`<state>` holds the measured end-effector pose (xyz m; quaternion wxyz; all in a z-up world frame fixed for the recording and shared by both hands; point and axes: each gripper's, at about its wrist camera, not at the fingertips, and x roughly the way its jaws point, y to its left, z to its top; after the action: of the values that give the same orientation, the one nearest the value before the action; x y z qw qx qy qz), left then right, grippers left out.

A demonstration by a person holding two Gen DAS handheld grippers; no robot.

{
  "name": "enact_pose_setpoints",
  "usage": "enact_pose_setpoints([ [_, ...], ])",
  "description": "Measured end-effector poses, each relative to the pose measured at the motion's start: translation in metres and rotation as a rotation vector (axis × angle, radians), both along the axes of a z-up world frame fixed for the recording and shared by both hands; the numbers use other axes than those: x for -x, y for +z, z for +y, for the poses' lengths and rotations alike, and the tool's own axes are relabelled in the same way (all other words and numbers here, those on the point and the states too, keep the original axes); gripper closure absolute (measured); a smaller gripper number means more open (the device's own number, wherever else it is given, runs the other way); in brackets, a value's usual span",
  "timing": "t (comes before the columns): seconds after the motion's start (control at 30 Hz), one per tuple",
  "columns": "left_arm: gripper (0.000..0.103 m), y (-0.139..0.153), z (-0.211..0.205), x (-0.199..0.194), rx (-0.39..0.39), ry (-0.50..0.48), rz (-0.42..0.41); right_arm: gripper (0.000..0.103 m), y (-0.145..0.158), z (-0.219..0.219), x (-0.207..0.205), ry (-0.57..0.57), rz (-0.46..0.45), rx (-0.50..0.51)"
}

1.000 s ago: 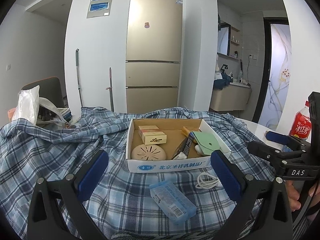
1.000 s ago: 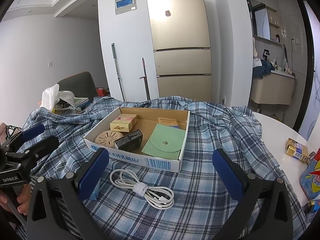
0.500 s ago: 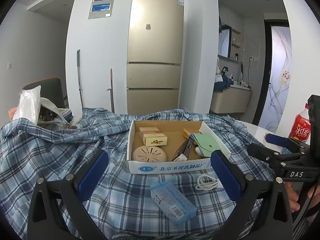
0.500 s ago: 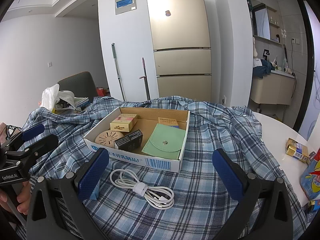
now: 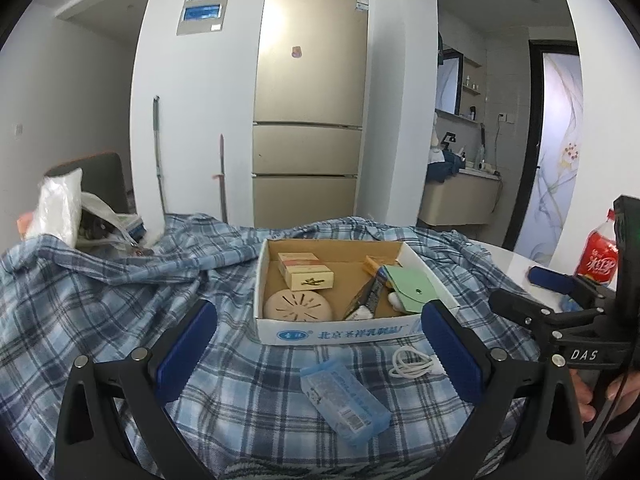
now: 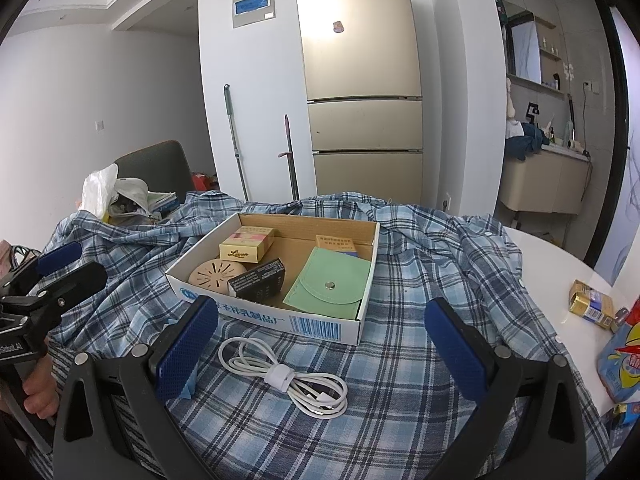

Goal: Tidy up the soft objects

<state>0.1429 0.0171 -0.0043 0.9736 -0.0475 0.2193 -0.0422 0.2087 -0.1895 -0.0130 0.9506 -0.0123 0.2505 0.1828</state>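
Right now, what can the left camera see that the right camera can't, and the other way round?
Only the left wrist view shows the pale blue plastic packet lying on the cloth and the red drink bottle.

Only the right wrist view shows the gold and blue carton on the bare white tabletop.

Both show the blue checked cloth, the white cardboard box with the mint green snap pouch inside, the coiled white cable in front of it, and the gold fridge.

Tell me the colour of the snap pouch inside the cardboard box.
Light green pouch, silver snap; clearest in the right wrist view.
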Motion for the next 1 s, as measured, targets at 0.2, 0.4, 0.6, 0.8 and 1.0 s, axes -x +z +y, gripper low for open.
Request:
enact_pose_setpoints([
  [0.2,0.000,-0.001,0.017,0.000,0.092,0.022,-0.009,0.000,0.004,-0.003,0.002,0.008,-0.013,-0.019],
  [0.4,0.000,0.001,0.016,0.000,0.061,0.030,-0.004,0.000,0.011,-0.009,-0.002,-0.010,-0.001,-0.043],
  [0.6,0.000,-0.002,0.011,-0.003,0.024,0.003,0.017,0.000,0.010,0.015,-0.010,0.038,0.058,0.156],
  [0.8,0.000,-0.004,0.004,-0.004,-0.015,-0.001,0.033,0.006,-0.006,0.035,-0.019,0.163,0.166,0.271],
  [1.0,0.004,-0.007,-0.003,-0.006,-0.045,-0.020,0.054,0.022,-0.037,0.054,-0.037,0.235,0.335,0.337],
])
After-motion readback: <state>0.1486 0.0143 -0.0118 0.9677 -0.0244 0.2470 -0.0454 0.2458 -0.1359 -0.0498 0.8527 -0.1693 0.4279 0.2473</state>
